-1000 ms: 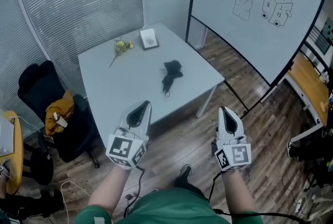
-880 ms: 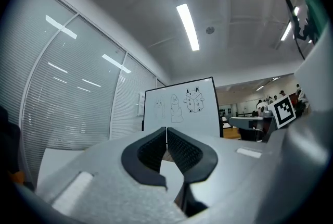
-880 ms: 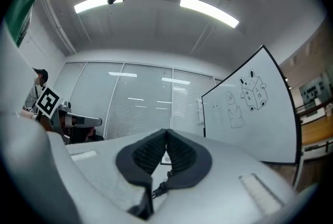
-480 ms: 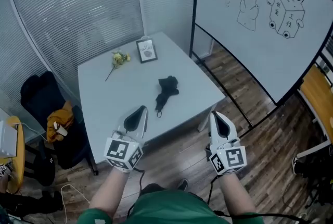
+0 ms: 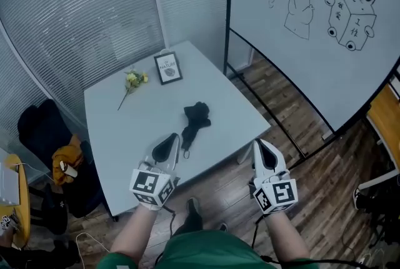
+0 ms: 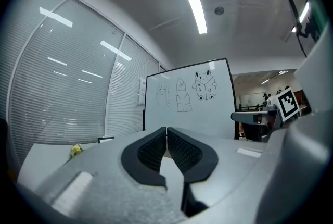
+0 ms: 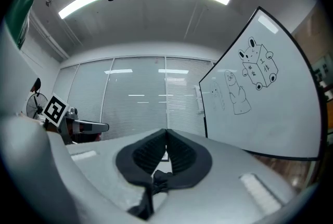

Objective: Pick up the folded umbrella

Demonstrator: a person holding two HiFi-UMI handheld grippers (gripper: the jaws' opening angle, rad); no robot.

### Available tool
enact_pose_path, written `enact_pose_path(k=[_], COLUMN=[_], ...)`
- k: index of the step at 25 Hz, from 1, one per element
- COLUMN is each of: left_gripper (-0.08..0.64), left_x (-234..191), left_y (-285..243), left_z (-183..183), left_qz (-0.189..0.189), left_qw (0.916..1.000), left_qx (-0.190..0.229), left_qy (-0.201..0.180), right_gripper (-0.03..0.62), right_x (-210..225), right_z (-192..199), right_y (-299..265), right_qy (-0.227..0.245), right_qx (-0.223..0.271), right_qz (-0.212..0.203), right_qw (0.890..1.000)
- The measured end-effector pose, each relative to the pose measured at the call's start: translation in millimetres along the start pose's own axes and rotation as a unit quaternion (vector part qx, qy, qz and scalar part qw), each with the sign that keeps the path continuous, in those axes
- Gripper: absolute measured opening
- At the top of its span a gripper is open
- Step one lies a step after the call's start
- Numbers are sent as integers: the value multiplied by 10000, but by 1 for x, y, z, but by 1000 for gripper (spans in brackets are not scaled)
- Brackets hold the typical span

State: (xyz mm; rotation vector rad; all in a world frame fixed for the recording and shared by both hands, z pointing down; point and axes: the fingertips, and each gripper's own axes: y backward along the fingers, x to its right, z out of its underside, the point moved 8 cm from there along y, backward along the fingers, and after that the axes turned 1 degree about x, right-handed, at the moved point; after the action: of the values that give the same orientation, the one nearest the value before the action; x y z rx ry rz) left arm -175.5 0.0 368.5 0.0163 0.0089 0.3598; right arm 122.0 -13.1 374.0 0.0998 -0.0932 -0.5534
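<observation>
The folded black umbrella (image 5: 194, 122) lies on the grey table (image 5: 125, 130), near its front edge, with its strap end toward me. My left gripper (image 5: 173, 137) is shut and empty over the table's front edge, just left of the umbrella and apart from it. My right gripper (image 5: 259, 144) is also shut and empty, off the table's right corner, above the wooden floor. In the left gripper view the left gripper (image 6: 166, 129) has its jaws together. In the right gripper view the right gripper (image 7: 166, 132) has its jaws together too, and a dark bit of the umbrella (image 7: 158, 178) shows below them.
A yellow flower (image 5: 132, 81) and a small picture frame (image 5: 167, 67) sit at the table's far side. A large whiteboard (image 5: 312, 30) with drawings stands to the right. A black chair (image 5: 50, 149) with an orange garment is at the left.
Both grippers and the head camera have come forward toward the table. The left gripper now reaches over the front edge. The umbrella has not moved.
</observation>
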Motion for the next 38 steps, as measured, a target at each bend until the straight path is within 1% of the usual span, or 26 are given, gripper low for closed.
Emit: enact_pose_path(k=[6,9,11,14,15,16,17,20,23,26,28,31,32,34,36,38], left_gripper=[15,15,17,17,22,47,94,163,200,244,273,299,310,321,334,345], left_x=[-44,-71,-89,-112,-119,-126,-132,-146,-153,-157,-155,-151,-149,-146,-142,-137], left_y=[-57,-83,-99,-122,-129,-137,-145,-164,-185,-208,-222,-241,-247,-257,-265,-271], left_z=[33,57,74,103,113,123,133,164,189,214,231,252,259,274,290,304], left_qz=[165,297,425,633,678,712,741,782,820,819,821,833,835,845,874,893], left_qw=[9991,9969,9936,9852,9819,9784,9744,9595,9446,9310,9222,9098,9041,8899,8741,8610], left_qx=[-343,-655,-904,-1319,-1474,-1645,-1829,-2383,-2778,-3131,-3365,-3773,-3939,-4283,-4583,-4794], left_qy=[186,318,531,898,974,1027,1074,1282,1541,1687,1716,1517,1430,1326,1354,1444], right_gripper=[3,3,3,3,3,3,3,3,3,3,3,3,3,3,3,3], right_x=[7,3,-2,-8,-10,-12,-12,-9,3,13,21,39,45,58,71,84], right_z=[2,6,11,20,22,25,27,34,37,36,34,36,37,37,37,38], right_y=[-47,-76,-94,-115,-120,-124,-127,-135,-143,-152,-152,-145,-142,-138,-132,-126], right_qy=[41,57,44,41,43,45,43,7,9,70,139,99,73,48,28,-4], right_qx=[-130,-171,-227,-341,-374,-402,-430,-527,-582,-566,-574,-638,-653,-664,-675,-692], right_qz=[295,374,413,467,488,513,543,641,688,622,596,692,738,831,939,1059], right_qw=[9995,9991,9989,9983,9981,9979,9976,9966,9959,9964,9965,9955,9951,9943,9933,9920])
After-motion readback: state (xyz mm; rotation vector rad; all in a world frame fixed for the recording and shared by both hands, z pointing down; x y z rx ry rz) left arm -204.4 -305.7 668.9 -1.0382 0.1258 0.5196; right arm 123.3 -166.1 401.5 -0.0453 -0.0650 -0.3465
